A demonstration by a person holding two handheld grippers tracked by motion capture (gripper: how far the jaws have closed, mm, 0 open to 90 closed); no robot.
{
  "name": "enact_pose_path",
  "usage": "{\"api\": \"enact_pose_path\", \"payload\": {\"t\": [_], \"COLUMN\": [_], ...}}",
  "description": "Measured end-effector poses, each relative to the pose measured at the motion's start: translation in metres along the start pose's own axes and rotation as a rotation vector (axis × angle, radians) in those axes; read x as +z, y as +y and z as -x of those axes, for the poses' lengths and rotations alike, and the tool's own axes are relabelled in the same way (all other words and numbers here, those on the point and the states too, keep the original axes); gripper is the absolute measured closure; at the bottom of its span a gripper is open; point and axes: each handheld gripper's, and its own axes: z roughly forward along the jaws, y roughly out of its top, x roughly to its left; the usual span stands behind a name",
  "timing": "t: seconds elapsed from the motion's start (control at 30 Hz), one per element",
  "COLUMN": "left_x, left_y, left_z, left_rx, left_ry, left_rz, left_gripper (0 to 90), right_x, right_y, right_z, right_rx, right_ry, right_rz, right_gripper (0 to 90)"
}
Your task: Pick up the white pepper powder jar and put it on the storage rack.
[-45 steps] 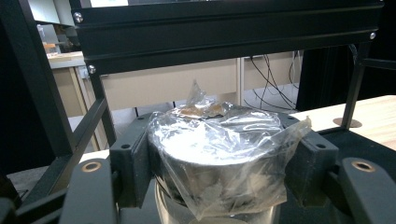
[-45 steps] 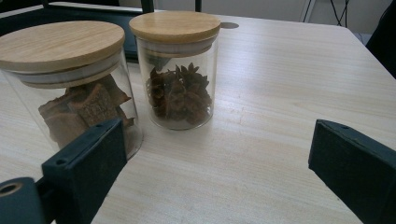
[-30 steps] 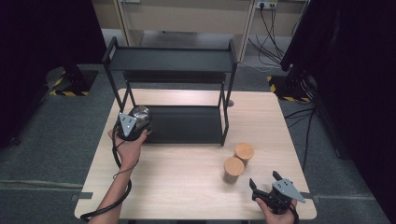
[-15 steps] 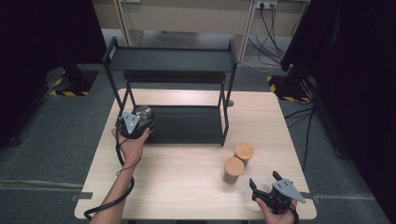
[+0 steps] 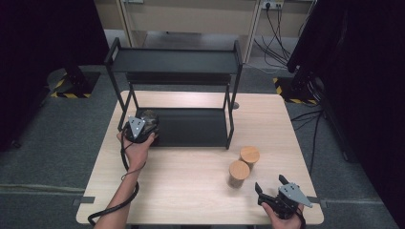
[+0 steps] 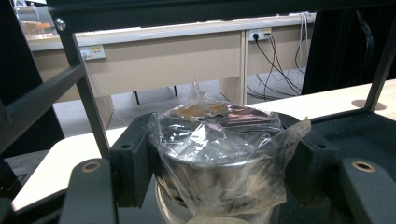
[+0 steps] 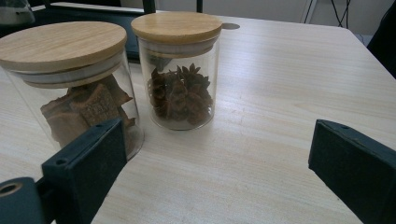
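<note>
My left gripper (image 5: 148, 125) is shut on a round metal tin wrapped in clear plastic (image 6: 219, 154), with the black pads pressing its two sides. It holds the tin at the left front of the black shelf rack's lower tray (image 5: 191, 129). Near the table's front right corner my right gripper (image 5: 271, 187) stands open with nothing between its jaws. Just beyond it stand two glass jars with wooden lids: one with brown bark pieces (image 7: 74, 84) (image 5: 239, 172) and one with star anise (image 7: 180, 70) (image 5: 250, 156).
The black two-level rack (image 5: 174, 62) takes up the back half of the wooden table (image 5: 181, 191), its upright posts (image 6: 86, 93) close beside the tin. Cables and dark equipment stand on the floor at the far right.
My left gripper has moved a little to the right with the tin, toward the rack's lower tray. The right gripper and both jars have stayed put.
</note>
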Motion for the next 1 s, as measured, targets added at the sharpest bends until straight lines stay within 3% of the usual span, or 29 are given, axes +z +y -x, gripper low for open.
{"api": "enact_pose_path", "payload": {"t": [1.0], "left_x": [0.0001], "left_y": [-0.0071], "left_z": [-0.0059], "left_rx": [-0.040], "left_ry": [-0.013], "left_rz": [0.000], "left_gripper": [33.6], "right_x": [0.0002], "right_y": [0.0000], "right_z": [-0.0008], "right_rx": [-0.011], "right_ry": [0.002], "right_rz": [0.000], "right_gripper": [4.7]}}
